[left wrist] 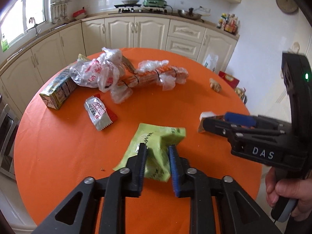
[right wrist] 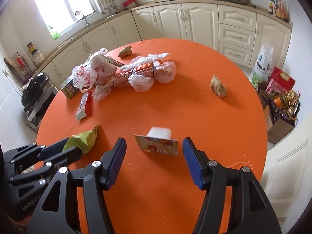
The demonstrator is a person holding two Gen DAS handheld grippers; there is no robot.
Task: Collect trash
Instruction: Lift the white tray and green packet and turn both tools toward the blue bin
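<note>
Here, the left tool (left wrist: 157, 152) has its jaws narrowly parted around the crumpled lime-green foil wrapper (left wrist: 156, 142); whether the pads press it is hard to tell. The right tool (right wrist: 154, 152) gapes wide, gripping nothing, with the white plastic cup with peeled printed lid (right wrist: 159, 141) lying between its fingers. Wrapper print is unreadable. Round orange worktop (right wrist: 175, 89), cream kitchen cabinets (left wrist: 136, 33) behind.

Left tool (left wrist: 158, 152): you held it angled downward, jaws parted a little, a thin item standing between the pads. Right tool (right wrist: 154, 150): you held it tilted downward likewise, jaws spread wide, pads touching nothing. Your right hand (left wrist: 288, 198): fingers wrapped around the right tool's grip.
</note>
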